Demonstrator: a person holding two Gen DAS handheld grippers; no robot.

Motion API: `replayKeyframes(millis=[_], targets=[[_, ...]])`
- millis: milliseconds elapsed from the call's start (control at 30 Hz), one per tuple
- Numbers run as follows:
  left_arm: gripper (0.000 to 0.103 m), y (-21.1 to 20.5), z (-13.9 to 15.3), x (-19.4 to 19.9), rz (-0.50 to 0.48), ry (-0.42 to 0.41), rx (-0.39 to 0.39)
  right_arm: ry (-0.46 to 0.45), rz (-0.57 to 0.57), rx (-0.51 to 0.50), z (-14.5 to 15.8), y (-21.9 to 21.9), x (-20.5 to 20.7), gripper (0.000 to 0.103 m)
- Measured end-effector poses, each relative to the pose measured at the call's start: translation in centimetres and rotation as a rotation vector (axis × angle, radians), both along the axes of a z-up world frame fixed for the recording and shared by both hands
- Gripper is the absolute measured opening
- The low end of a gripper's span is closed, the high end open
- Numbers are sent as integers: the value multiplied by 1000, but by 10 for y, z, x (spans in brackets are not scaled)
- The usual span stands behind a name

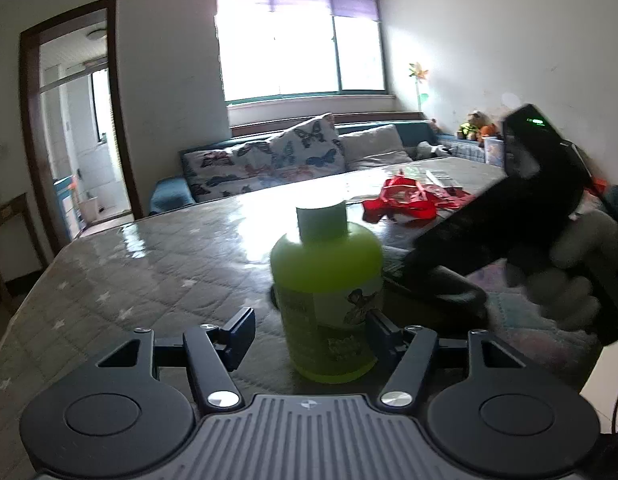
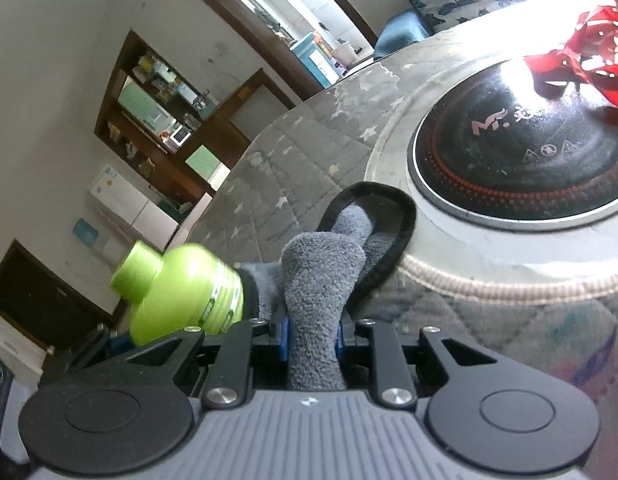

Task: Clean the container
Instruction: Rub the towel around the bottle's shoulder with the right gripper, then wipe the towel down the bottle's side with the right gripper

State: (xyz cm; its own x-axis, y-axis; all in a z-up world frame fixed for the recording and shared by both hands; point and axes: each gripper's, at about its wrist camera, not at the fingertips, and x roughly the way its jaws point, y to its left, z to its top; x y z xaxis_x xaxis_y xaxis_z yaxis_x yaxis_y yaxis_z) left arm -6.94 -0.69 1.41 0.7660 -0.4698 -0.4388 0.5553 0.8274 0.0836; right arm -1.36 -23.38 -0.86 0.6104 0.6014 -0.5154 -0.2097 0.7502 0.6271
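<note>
A green bottle (image 1: 327, 264) with a pale green cap stands between the fingers of my left gripper (image 1: 311, 336), which is shut on its lower body. In the right wrist view the same bottle (image 2: 181, 288) appears tilted at the lower left. My right gripper (image 2: 313, 340) is shut on a grey fluffy cloth (image 2: 321, 280) with black trim. The cloth's far end lies against the bottle's side. In the left wrist view the right gripper's black body (image 1: 509, 220) comes in from the right, held by a gloved hand (image 1: 569, 264).
The table (image 1: 149, 272) has a grey quilted cover with stars. A round black induction cooker (image 2: 521, 148) sits in a white ring just beyond the cloth. A red plastic bag (image 1: 405, 200) lies behind the bottle. A sofa with butterfly cushions (image 1: 277, 156) stands past the table.
</note>
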Motion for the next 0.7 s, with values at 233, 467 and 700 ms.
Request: replayKeyframes(millis=[233, 467, 700], targets=[[65, -5, 4, 0, -18, 19, -44, -37, 3, -7, 11, 2, -26, 20], [65, -13, 4, 7, -10, 7, -43, -165, 5, 8, 59, -2, -32, 20], [65, -10, 2, 7, -16, 1, -43, -195, 58, -5, 76, 18, -5, 20]])
